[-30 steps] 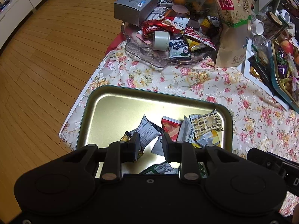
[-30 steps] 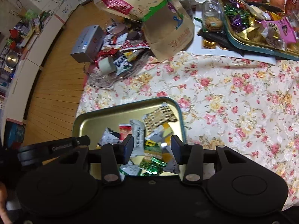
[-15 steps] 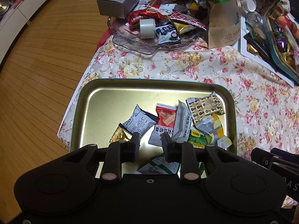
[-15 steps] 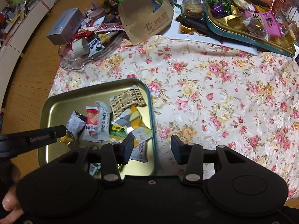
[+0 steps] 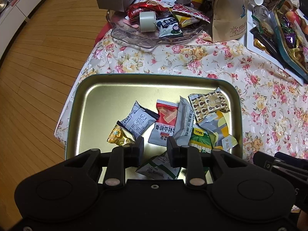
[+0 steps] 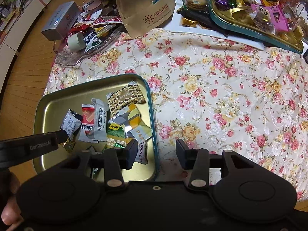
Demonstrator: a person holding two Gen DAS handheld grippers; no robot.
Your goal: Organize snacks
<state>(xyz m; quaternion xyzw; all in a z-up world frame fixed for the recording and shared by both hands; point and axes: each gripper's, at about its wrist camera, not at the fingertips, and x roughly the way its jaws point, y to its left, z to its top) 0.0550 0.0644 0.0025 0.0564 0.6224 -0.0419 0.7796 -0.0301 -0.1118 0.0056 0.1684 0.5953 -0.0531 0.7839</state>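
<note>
We see crinkled foil snack packets (image 5: 163, 119) in a rounded-corner metal tray (image 5: 80, 88); both grippers' (image 5: 155, 147) (image 6: 156, 150) jaws spread, empty, above the floral-cloth tabletop (image 6: 221, 96).

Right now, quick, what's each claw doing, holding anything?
Left claw: open, empty, above the snack packets in the gold tray.
Right claw: open, empty, straddling the tray's right rim.
</note>
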